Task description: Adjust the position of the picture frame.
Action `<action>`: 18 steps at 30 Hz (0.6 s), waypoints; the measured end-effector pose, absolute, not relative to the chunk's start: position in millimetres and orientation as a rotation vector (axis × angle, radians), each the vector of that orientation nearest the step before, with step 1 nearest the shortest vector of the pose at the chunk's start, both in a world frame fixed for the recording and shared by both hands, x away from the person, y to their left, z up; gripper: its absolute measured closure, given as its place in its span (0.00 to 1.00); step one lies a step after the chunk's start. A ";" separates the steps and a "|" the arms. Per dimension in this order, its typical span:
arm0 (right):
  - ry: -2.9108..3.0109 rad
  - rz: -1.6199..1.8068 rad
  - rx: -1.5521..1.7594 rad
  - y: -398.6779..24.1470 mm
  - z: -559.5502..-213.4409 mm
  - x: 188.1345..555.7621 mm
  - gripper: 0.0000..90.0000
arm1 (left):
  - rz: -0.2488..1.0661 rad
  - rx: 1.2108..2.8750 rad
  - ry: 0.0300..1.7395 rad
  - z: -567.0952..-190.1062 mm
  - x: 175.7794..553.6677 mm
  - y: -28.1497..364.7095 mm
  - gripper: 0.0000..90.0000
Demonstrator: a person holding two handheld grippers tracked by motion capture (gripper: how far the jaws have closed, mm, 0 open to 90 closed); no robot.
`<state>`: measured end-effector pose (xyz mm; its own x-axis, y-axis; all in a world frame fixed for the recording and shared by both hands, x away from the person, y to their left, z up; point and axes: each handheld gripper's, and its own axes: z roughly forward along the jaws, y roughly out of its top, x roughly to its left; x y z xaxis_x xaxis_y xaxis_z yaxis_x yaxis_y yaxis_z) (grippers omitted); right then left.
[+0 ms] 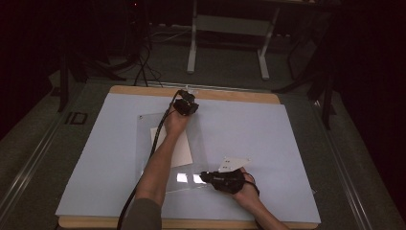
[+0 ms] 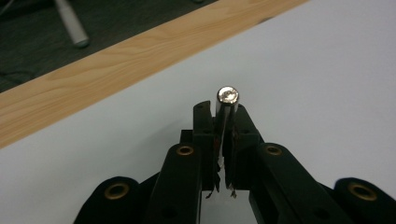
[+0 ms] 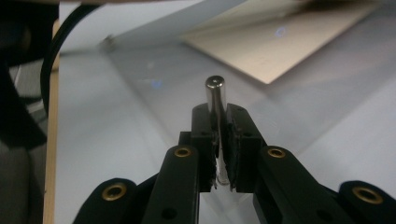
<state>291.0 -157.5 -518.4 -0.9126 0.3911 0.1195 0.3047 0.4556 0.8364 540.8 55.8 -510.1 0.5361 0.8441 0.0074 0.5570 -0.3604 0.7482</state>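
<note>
Left gripper [image 2: 223,135] jaws are clamped on a short metal pin [image 2: 227,100], long axis running straight out along the jaws toward 12 o'clock, round end face forward; it sits at the far edge of the table [image 1: 143,91]. Right gripper [image 3: 223,135] jaws grip a second metal pin [image 3: 215,93] the same way, at 5 o'clock on the clear acrylic sheet [image 1: 143,124], pointing across it toward the paper sheet [image 3: 280,46]. Right hand is nearer that sheet.

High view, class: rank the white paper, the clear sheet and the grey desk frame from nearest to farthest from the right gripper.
1. clear sheet, at the right gripper tip.
2. white paper, left, under the sheet.
3. grey desk frame, on the floor, far back.
</note>
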 end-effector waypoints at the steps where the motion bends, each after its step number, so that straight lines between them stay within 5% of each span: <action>1: 2.586 1.474 0.646 -161.8 -516.1 292.6 0.92 | 0.519 2.066 1.146 -509.0 540.9 60.9 0.94; 18: 2.397 1.456 0.940 -213.8 -482.8 352.6 0.89 | 0.333 2.030 1.244 -494.9 506.6 173.8 0.95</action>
<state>352.6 -213.8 -482.8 -0.7830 0.6006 0.1618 0.4206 0.3194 0.8492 506.6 173.8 -494.9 0.5007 0.8535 -0.1445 0.6672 -0.2741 0.6926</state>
